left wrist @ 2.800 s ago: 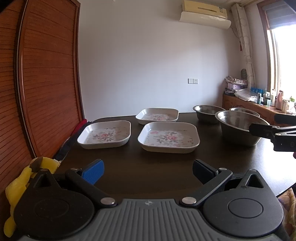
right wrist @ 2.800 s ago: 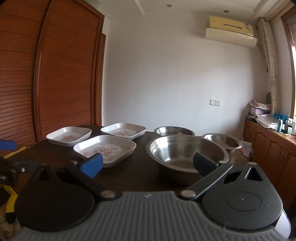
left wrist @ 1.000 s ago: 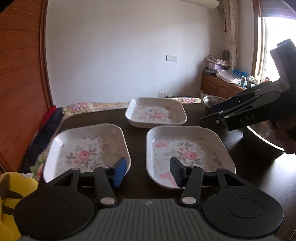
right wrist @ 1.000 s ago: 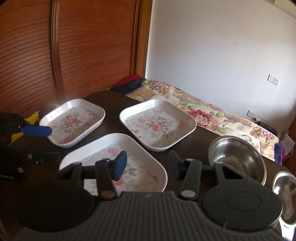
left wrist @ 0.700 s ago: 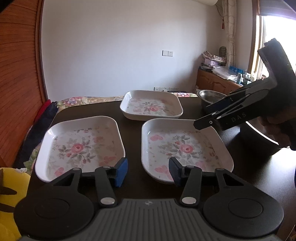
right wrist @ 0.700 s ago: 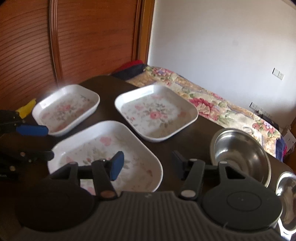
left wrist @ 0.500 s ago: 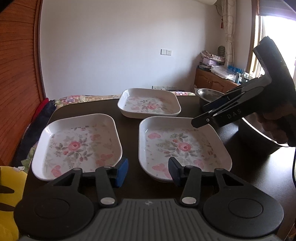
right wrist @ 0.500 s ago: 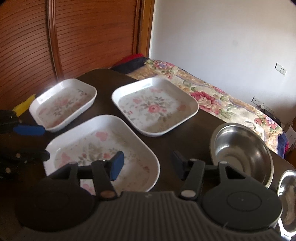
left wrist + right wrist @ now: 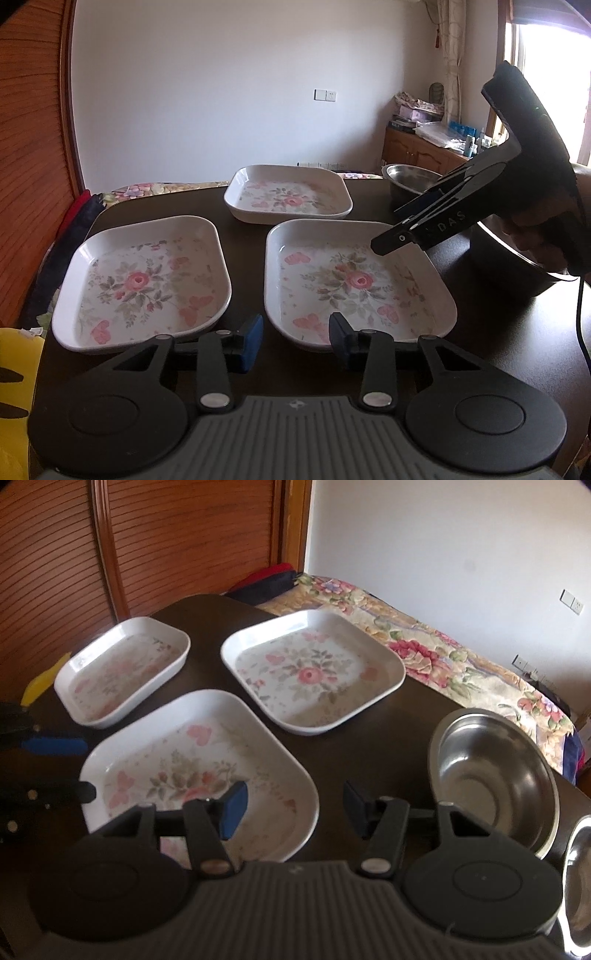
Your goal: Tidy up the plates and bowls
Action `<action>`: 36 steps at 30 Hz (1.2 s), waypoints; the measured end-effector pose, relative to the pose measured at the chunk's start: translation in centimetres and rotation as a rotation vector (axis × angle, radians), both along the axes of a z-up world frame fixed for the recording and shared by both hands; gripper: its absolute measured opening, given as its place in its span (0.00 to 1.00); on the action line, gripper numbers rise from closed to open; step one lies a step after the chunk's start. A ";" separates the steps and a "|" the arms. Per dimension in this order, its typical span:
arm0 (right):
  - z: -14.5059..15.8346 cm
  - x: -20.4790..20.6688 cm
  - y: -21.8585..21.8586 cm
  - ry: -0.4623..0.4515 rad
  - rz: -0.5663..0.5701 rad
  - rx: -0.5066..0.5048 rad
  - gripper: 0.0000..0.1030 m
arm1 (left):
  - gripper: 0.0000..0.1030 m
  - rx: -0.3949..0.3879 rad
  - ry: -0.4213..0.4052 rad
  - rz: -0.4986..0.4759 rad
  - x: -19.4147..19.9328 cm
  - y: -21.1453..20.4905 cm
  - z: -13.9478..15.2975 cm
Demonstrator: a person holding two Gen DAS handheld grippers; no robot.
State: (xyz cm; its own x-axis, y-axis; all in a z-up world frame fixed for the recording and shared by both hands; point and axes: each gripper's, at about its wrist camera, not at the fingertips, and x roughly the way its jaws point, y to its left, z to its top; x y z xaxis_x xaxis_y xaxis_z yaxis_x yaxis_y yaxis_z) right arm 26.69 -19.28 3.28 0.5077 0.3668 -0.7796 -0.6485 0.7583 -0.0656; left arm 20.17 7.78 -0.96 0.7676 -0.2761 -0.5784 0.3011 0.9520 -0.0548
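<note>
nothing stacked yet: three flowered plates (image 9: 140,280) (image 9: 354,280) (image 9: 290,195) lie apart on the dark table (image 9: 498,339), steel bowls (image 9: 495,771) separate beside them. left gripper (image 9: 295,336) has just been closing, jaws apart, nothing between them (aimed between the near plates). right gripper (image 9: 291,808) hovers over the middle plate, apart and empty. all sorting remains.

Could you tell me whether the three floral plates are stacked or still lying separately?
Separate. The three plates each lie flat on the table, dark tabletop visible between them, none overlapping.
</note>
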 end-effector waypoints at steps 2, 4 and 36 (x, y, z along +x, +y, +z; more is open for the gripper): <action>-0.1 0.2 0.0 0.010 -0.001 -0.004 0.56 | 0.67 -0.003 0.007 -0.003 0.0 -0.1 0.0; -0.3 0.4 -0.1 0.021 -0.006 -0.005 0.56 | 0.67 -0.005 0.011 -0.007 0.1 -0.1 -0.1; 3.5 -2.5 -1.3 -0.068 -0.078 0.093 0.13 | 0.40 -0.039 -0.125 0.096 -5.4 -0.2 3.3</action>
